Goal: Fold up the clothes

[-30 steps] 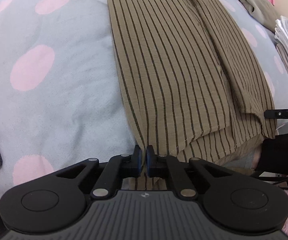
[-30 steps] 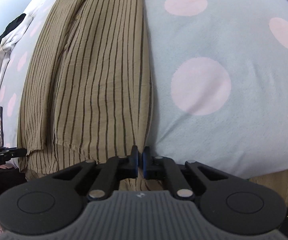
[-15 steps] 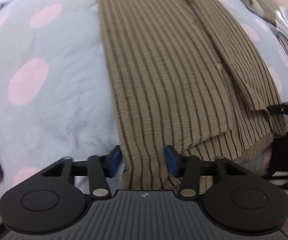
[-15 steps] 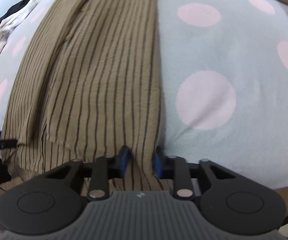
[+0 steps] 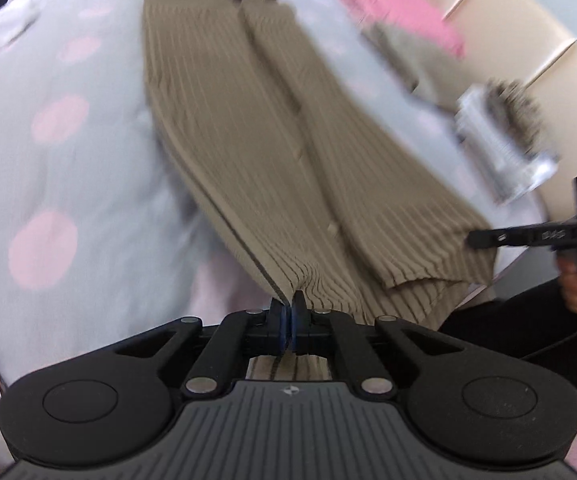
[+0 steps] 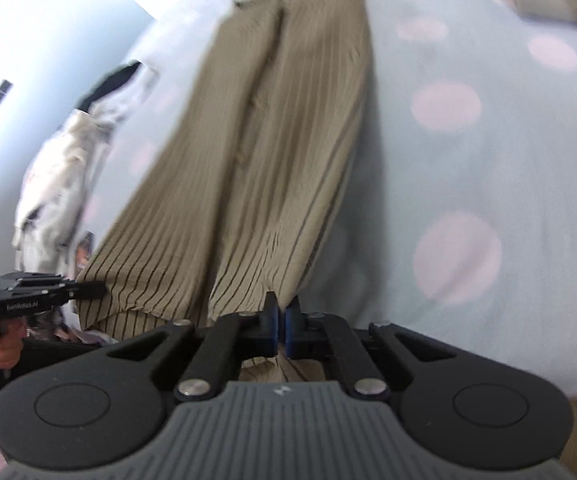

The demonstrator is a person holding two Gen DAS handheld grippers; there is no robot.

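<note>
The bed [image 5: 100, 184], with its pale blue cover and pink dots, carries everything. It gives you a big soft place to fold on.

The striped brown shirt [image 5: 248, 148] lies long down the middle of the bed. Its far end rests flat near the far edge. Its near end is off the cover at the near edge, because you hold it up by two corners. The sides are already folded in, so the shirt is a narrow strip, ready to fold in half.

A pile of other clothes [image 6: 68, 160] waits at the left edge of the bed, and a folded stack [image 5: 504, 136] sits at the right edge.

Your left gripper [image 5: 287, 312] has just closed and pinches the near left corner. Your right gripper [image 6: 281, 316] has just closed too and pinches the near right corner. Holding both corners keeps the hem straight.
</note>
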